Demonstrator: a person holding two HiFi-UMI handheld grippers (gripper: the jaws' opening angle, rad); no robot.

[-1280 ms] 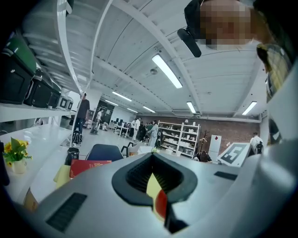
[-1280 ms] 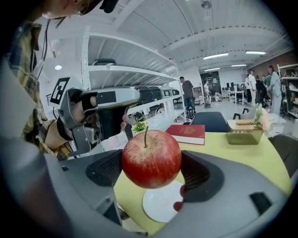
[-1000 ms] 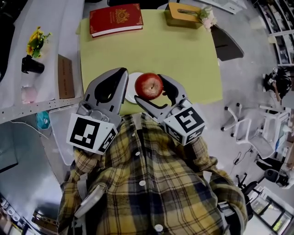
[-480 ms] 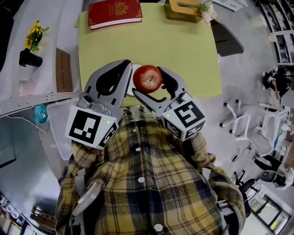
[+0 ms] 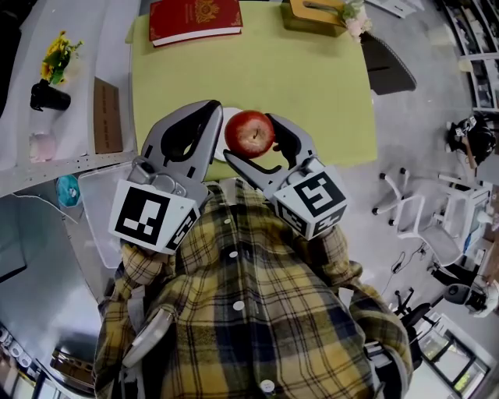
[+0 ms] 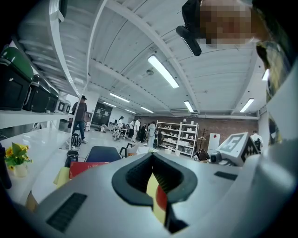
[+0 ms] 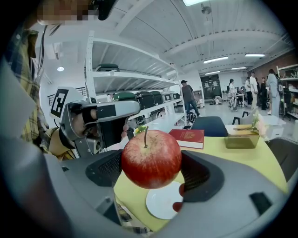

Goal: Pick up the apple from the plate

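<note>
Right gripper (image 5: 256, 150): its jaws are clamping the apple (image 7: 151, 159) across its middle, one pad on each side, stem pointing up.
Left gripper (image 5: 209, 128): its jaws are resting together with nothing between them, just beside the apple on the person's left.
Apple location: it is hanging clear above the plate (image 7: 163, 200), touching only the two pads – the lift appears done.
Slip risk: the apple is round and smooth, so a loosening of the jaws or a sudden tilt would probably be letting it roll out of the pads.
Drop consequence: it would likely be landing on the plate or the yellow-green mat (image 5: 312, 86); the plate is sitting near the mat's front edge, so a bounce could be carrying the fruit off toward the person.
Collision risk: the left gripper is sitting close enough that a sideways swing could be knocking the apple.
Plate contents: nothing – its white face is showing bare.
Black vase (image 5: 48, 95): it is holding yellow flowers, standing well apart on the white side surface.
Tan box (image 5: 316, 12): it is sitting at the mat's far edge beside the red book (image 5: 195, 17); contents cannot be told.
</note>
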